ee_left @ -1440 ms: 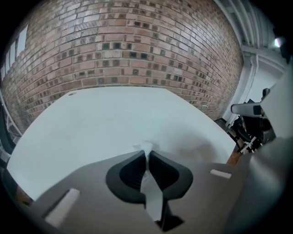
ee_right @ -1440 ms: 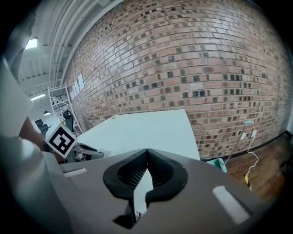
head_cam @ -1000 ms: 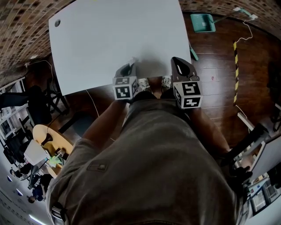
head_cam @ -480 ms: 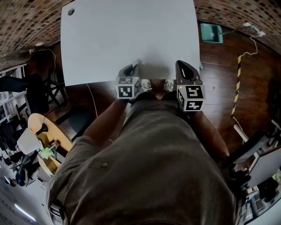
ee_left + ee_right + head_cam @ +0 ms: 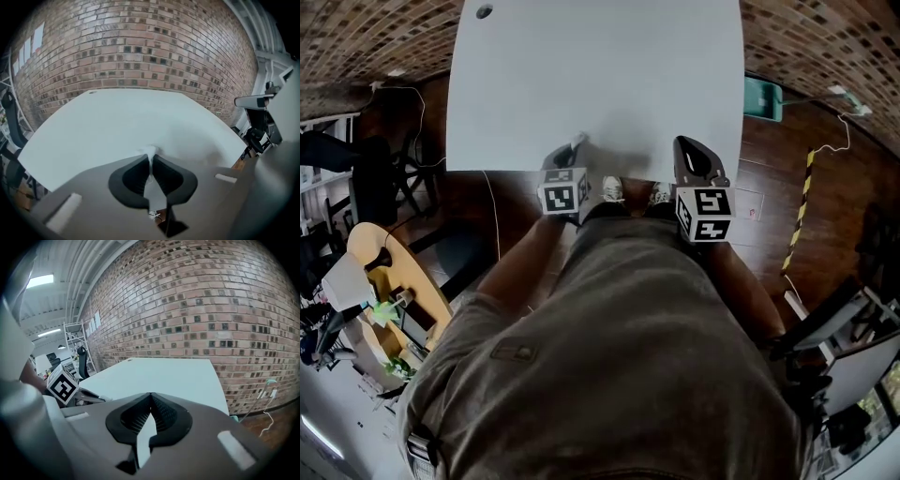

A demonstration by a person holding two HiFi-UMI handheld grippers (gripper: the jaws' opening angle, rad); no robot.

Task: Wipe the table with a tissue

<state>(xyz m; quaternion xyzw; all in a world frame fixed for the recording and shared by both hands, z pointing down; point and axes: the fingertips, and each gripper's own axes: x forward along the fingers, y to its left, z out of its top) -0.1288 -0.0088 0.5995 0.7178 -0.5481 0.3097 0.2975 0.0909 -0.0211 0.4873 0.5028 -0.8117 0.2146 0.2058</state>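
Observation:
The white table [image 5: 600, 84] fills the upper head view. My left gripper [image 5: 577, 143] is over the table's near edge, shut on a small white tissue [image 5: 580, 140]. In the left gripper view the tissue [image 5: 150, 152] pokes out as a crumpled tuft between the closed jaws, above the table [image 5: 117, 122]. My right gripper [image 5: 683, 143] hovers at the near edge further right. Its jaws meet at the tips with nothing between them in the right gripper view [image 5: 151, 395], where the left gripper's marker cube [image 5: 62, 384] shows at the left.
A brick wall [image 5: 140, 51] stands behind the table's far side. A teal dustpan [image 5: 761, 97] and yellow-black tape [image 5: 802, 202] lie on the wooden floor at right. An office chair [image 5: 375, 187] and a round wooden table [image 5: 384, 281] stand at left.
The head view has swung, so the table now sits higher and more centred. Both grippers have stayed at the near edge, and the left one still holds the tissue.

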